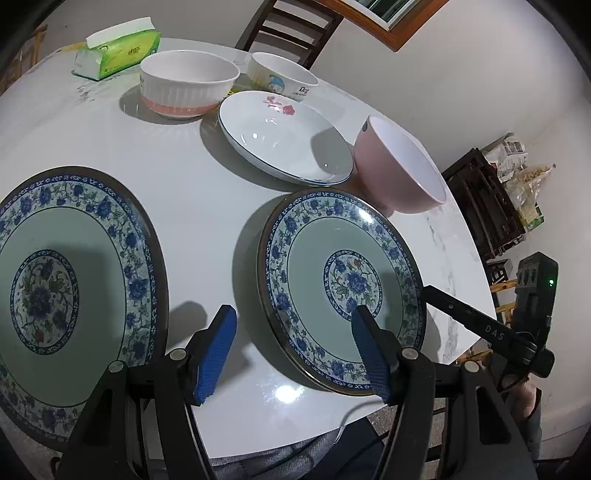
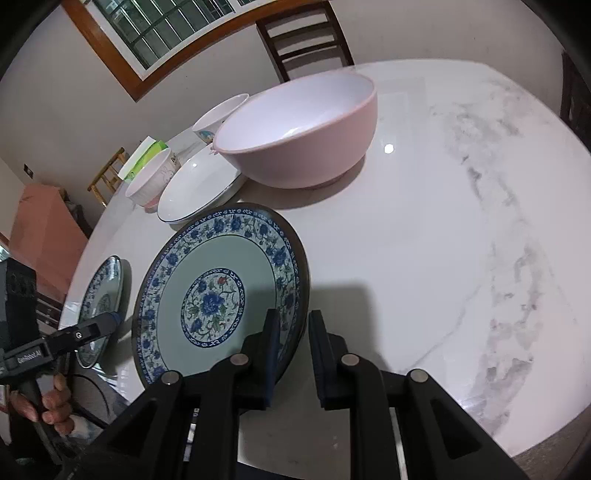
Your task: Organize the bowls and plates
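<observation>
Two blue-flowered plates lie flat on the white marble table (image 1: 207, 192): one at the left (image 1: 74, 280), one in the middle (image 1: 343, 288). My left gripper (image 1: 295, 325) is open above the middle plate's left rim, one pad over the plate and the other over bare table. My right gripper (image 2: 295, 325) is shut to a narrow slit at the same plate's (image 2: 221, 288) right rim, gripping nothing. Behind stand a white plate (image 1: 284, 136), a pink bowl (image 1: 399, 166), a ribbed white bowl (image 1: 188, 85) and a cartoon bowl (image 1: 280, 77).
A green tissue pack (image 1: 118, 51) lies at the far left of the table. A dark chair (image 2: 306, 33) stands behind the table and a dark shelf (image 1: 480, 206) beside it. The table's curved edge runs close under both grippers. A hand (image 2: 51, 402) holds the left gripper.
</observation>
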Demonstrator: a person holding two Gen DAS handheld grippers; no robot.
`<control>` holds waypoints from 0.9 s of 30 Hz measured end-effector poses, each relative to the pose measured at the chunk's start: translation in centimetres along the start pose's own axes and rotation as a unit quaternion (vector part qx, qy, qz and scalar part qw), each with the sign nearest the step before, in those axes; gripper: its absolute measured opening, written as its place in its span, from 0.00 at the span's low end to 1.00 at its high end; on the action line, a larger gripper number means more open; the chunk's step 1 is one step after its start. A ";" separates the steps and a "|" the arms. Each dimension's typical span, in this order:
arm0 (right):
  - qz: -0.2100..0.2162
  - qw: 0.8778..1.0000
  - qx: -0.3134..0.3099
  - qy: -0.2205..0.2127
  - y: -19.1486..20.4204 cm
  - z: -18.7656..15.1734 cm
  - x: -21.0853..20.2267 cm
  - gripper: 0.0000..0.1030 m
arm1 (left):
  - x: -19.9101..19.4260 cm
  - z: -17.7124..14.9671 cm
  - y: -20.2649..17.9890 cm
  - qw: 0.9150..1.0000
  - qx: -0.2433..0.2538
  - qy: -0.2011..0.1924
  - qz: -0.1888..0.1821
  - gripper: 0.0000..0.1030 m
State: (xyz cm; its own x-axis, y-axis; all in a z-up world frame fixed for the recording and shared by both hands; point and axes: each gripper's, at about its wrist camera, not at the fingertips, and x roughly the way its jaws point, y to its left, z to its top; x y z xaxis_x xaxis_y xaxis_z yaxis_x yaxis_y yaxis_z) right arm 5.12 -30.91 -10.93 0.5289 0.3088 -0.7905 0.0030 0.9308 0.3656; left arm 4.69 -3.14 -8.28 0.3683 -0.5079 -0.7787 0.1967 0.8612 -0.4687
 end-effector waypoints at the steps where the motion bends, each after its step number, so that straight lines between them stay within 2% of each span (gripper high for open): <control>1: 0.007 1.000 0.004 0.001 -0.2 0.1 0.1 0.17 | 0.1 0.1 0.0 1.000 -0.001 0.002 0.000 0.59; 10: 0.032 0.999 0.031 0.008 -1.3 0.2 1.0 0.17 | 1.2 0.6 0.3 1.000 -0.022 0.018 0.002 0.58; 15: 0.037 0.999 0.037 0.013 -1.6 0.3 1.5 0.17 | 1.7 0.9 0.5 0.999 -0.027 0.023 0.007 0.44; 27: 0.059 0.997 0.038 0.024 -2.0 0.6 2.2 0.17 | 2.6 1.2 1.0 0.999 -0.035 0.028 0.007 0.43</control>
State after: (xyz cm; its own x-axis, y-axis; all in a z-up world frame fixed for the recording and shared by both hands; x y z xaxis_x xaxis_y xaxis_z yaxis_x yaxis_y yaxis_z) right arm 6.84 -32.22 -13.12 0.4882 0.4257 -0.7619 0.0079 0.8708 0.4917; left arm 6.91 -3.56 -10.27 0.3194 -0.4980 -0.8062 0.1264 0.8656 -0.4846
